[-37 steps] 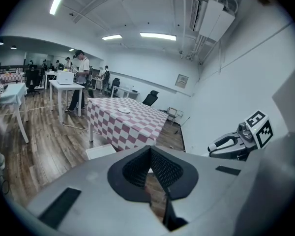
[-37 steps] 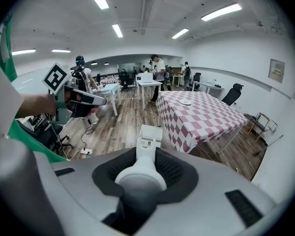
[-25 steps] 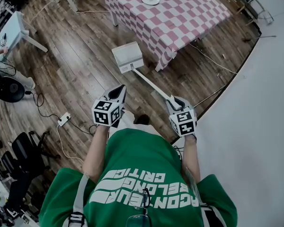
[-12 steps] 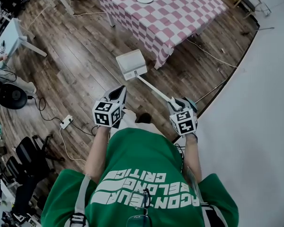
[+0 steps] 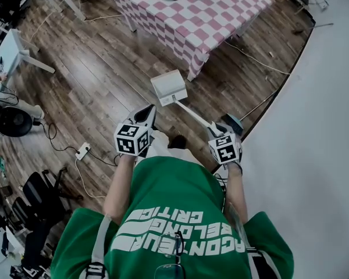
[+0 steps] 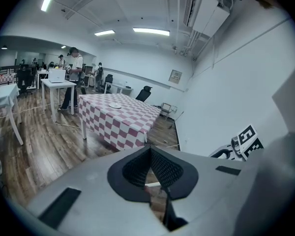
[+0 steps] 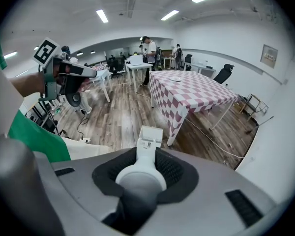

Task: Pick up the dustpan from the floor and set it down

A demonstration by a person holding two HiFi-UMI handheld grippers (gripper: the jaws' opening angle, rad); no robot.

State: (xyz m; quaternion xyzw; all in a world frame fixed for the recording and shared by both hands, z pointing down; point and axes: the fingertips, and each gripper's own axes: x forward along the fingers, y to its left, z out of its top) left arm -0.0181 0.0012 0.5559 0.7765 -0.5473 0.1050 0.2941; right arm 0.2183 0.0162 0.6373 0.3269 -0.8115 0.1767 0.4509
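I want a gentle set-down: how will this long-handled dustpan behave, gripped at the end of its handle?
Probably stiff: the dustpan holds straight out from the right claw without sagging. Likely light, thin white plastic, yet front-heavy, so it may swing. With its long handle, it could tip over once released upright.

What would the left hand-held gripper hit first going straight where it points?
Probably the floor, near the table's corner. The left hand-held gripper tilts gently down that way. The dustpan is just ahead but seems lower, so it might pass over it; depth is unclear.
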